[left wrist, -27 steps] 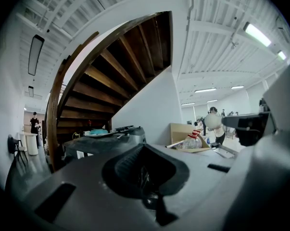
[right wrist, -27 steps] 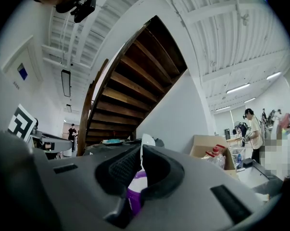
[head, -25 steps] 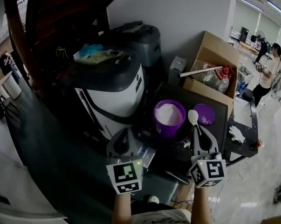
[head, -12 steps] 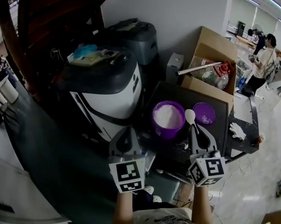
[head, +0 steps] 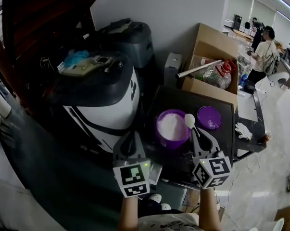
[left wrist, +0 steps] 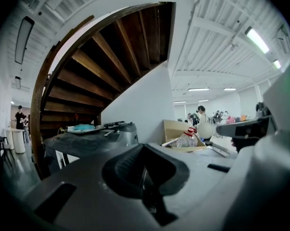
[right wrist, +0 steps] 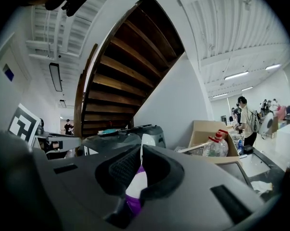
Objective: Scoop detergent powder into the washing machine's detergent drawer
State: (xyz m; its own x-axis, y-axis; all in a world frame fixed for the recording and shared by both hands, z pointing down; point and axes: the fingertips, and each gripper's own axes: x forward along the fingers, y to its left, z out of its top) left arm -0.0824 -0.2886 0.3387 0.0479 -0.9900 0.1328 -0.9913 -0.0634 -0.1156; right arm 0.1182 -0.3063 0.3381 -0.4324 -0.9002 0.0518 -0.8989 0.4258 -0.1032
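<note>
RIGHT: hand-held gripper (head: pixel 196 134) clamped on spoon (head: pixel 189 121) handle, at rim of purple tub (head: pixel 172 139) of powder on tabletop (head: pixel 230 129) | LEFT: hand-held gripper (head: pixel 130 136) closed, empty, beside washing machine (head: pixel 101 97) | HANDLING: probably light, stiff, slick plastic; hold mid-handle, carry level, loose powder spills easily.

Open purple tub (head: pixel 172 137) of white powder (head: pixel 171 125) stood near the table's (head: pixel 226 134) left edge, white spoon (head: pixel 189 121) tilted above its right rim.

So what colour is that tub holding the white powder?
Purple; the tub shows best in the head view.
</note>
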